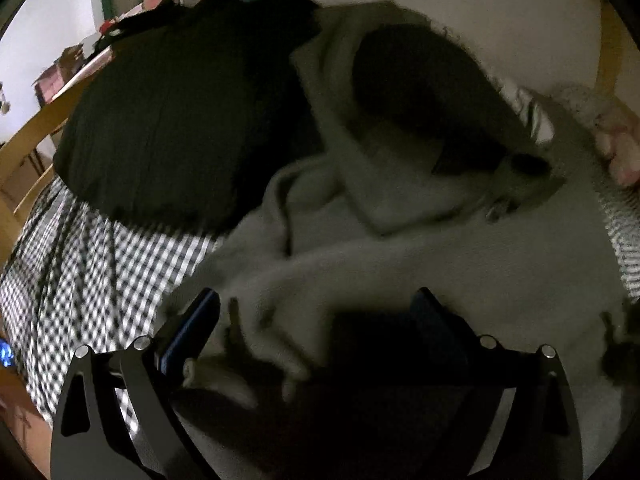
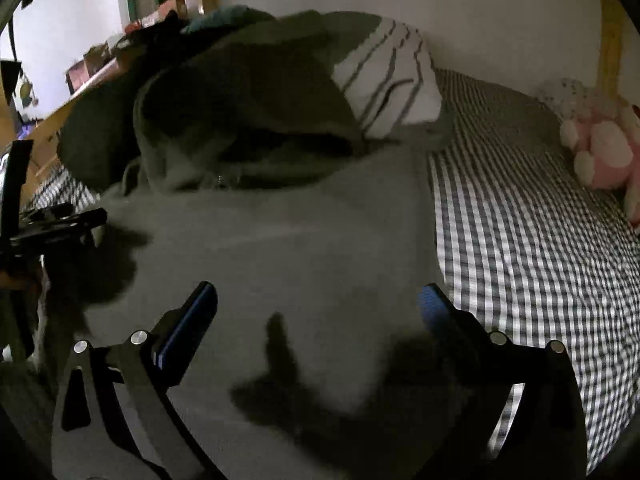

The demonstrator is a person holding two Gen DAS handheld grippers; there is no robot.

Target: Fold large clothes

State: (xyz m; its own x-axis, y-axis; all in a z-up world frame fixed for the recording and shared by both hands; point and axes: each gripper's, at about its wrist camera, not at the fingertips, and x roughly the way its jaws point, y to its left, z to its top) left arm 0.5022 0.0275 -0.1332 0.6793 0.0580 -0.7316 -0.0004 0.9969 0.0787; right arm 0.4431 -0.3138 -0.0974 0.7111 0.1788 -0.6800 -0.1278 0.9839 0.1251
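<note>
A large grey hooded sweatshirt (image 1: 400, 248) lies spread on a checked bed, its hood (image 1: 384, 120) toward the wall. In the left wrist view my left gripper (image 1: 316, 300) stands open just above the rumpled grey cloth, nothing clamped between its fingers. The right wrist view shows the same grey sweatshirt (image 2: 288, 240) lying flatter, with my right gripper (image 2: 320, 296) open over its body near the right edge. The left gripper (image 2: 60, 224) shows at the left edge of that view, hovering over the cloth.
A black garment pile (image 1: 168, 112) lies at the back left on the checked bedsheet (image 2: 520, 240). A striped white pillow (image 2: 392, 80) sits behind the hood. A pink plush toy (image 2: 600, 148) rests at the right. The wooden bed frame (image 1: 36, 140) and white wall (image 2: 400, 0) bound the bed.
</note>
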